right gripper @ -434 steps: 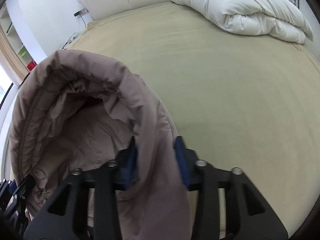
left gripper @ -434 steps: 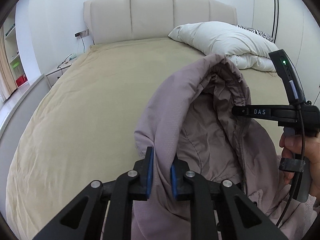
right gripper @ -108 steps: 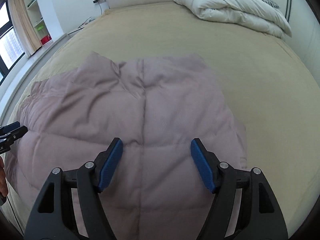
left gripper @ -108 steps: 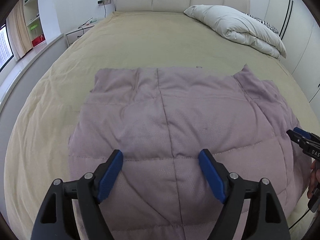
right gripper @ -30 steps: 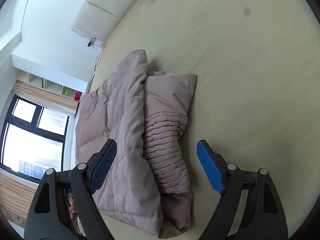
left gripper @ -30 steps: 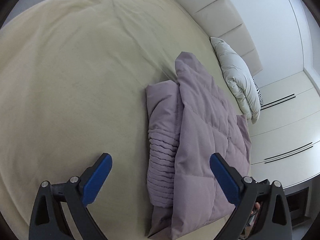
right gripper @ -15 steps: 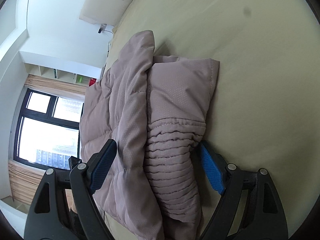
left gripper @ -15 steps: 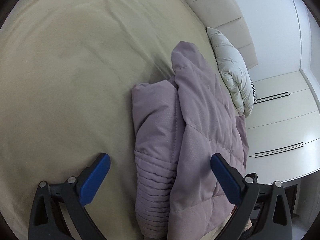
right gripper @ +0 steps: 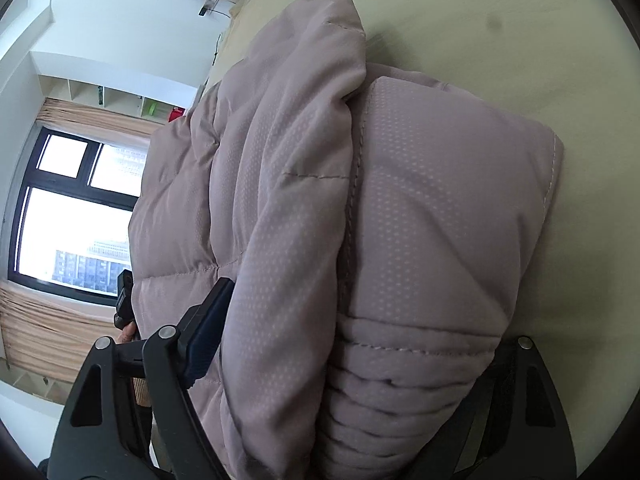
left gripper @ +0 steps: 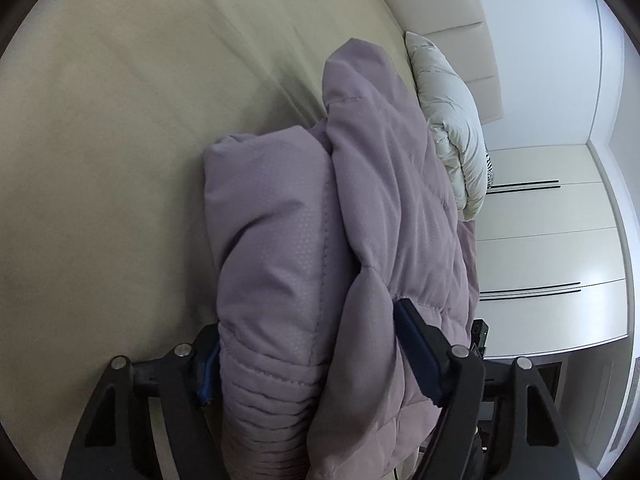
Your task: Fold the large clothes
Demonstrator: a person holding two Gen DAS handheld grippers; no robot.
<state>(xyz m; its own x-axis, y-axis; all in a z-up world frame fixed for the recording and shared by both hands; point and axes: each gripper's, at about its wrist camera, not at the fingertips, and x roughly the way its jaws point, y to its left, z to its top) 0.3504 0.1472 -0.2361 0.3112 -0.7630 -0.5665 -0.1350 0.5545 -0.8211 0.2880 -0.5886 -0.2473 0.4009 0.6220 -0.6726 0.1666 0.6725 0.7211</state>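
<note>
One wide beige bed (left gripper: pixel 120 120) fills both our wrist views, with a white pillow (left gripper: pixel 452 120) by the headboard (left gripper: pixel 448 12) and a window (right gripper: pixel 68 220) off to the side. On it lies the mauve puffer jacket (left gripper: pixel 340 240), folded thick. Our left gripper (left gripper: pixel 308 364) and right gripper (right gripper: pixel 360 344) each straddle an opposite end of the bundle, blue pads pressing into its sides; half a second ago both sets of jaws stood wider, clear of the fabric.
</note>
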